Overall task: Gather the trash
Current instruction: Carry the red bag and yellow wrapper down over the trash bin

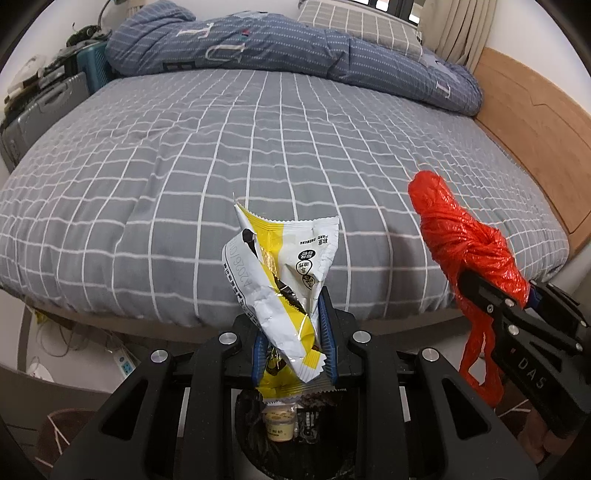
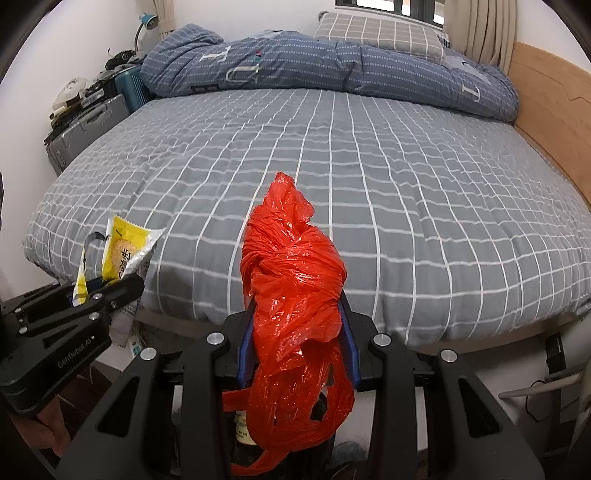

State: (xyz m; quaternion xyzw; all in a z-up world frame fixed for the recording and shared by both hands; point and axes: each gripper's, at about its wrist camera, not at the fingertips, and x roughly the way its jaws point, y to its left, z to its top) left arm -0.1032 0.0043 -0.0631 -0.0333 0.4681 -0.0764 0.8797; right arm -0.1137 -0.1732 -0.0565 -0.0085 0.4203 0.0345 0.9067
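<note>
Yellow wrapper (image 1: 284, 291) clamped in left tongs (image 1: 293, 332); red bag (image 2: 295, 295) in right tongs (image 2: 297, 332); bin (image 1: 280, 443) clearest left view.

The snack wrapper (image 1: 280, 280) is glossy, crinkled foil-like plastic. The red bag (image 2: 291, 295) is thin, shiny, wrinkled plastic film. The bed sheet (image 1: 221, 155) is matt cloth; the headboard (image 1: 535, 122) at two o'clock is smooth wood.

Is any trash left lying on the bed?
No, the bed shows only its checked sheet, folded quilt and pillow.
</note>
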